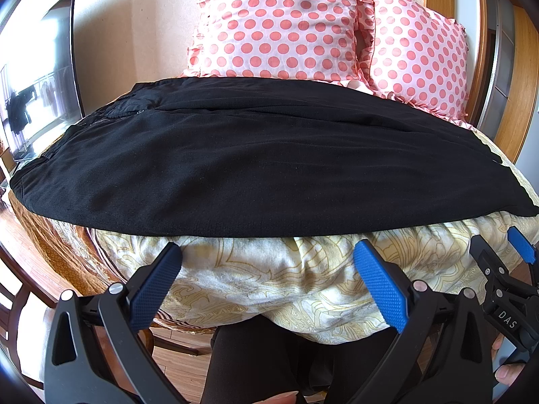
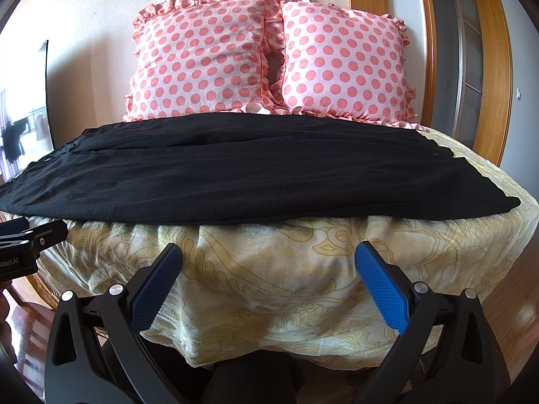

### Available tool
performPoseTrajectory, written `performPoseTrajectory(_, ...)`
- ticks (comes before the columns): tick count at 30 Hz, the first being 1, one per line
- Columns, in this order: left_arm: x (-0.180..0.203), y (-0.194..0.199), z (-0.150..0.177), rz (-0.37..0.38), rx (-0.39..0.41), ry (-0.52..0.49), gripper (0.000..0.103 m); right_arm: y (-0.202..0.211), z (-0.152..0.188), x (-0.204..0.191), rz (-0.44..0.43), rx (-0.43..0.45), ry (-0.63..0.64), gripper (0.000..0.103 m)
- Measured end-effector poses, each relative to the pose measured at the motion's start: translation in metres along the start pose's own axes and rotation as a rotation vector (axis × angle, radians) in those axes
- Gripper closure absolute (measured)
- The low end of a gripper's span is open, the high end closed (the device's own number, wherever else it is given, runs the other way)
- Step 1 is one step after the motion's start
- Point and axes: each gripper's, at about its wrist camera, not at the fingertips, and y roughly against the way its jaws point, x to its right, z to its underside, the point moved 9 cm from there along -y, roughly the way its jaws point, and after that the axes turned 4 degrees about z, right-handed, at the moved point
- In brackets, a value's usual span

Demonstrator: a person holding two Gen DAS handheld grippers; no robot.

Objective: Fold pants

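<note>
Black pants point(image 1: 256, 165) lie spread flat across the bed, waistband at the left, leg ends at the right; they also show in the right wrist view point(image 2: 256, 181). My left gripper point(image 1: 269, 259) is open and empty, just short of the pants' near edge, over the bed's side. My right gripper point(image 2: 269, 259) is open and empty, also below the near edge, further right. The right gripper shows at the right edge of the left wrist view point(image 1: 505, 259).
The bed has a cream patterned cover point(image 2: 303, 289). Two pink polka-dot pillows point(image 2: 269, 57) lean on the wall behind the pants. A TV screen point(image 1: 37, 77) stands at the left. A wooden door frame point(image 2: 485, 67) is at the right. My legs point(image 1: 269, 363) stand below.
</note>
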Motion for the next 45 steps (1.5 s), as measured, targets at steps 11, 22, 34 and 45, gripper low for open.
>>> performPoseTrajectory(11, 0.0, 0.0, 0.0, 0.0, 0.0, 0.0, 0.002, 0.0, 0.0, 0.0, 0.0, 0.001, 0.0, 0.001)
performPoseTrajectory(22, 0.0, 0.0, 0.0, 0.0, 0.0, 0.0, 0.002, 0.0, 0.0, 0.0, 0.0, 0.002, 0.0, 0.001)
performPoseTrajectory(34, 0.0, 0.0, 0.0, 0.001, 0.0, -0.003, 0.002, -0.001, 0.0, 0.002, -0.004, -0.007, 0.004, 0.001)
performPoseTrajectory(45, 0.003, 0.033, -0.017, 0.107, -0.035, -0.086, 0.002, 0.03, -0.076, 0.066, 0.008, 0.11, -0.047, 0.001)
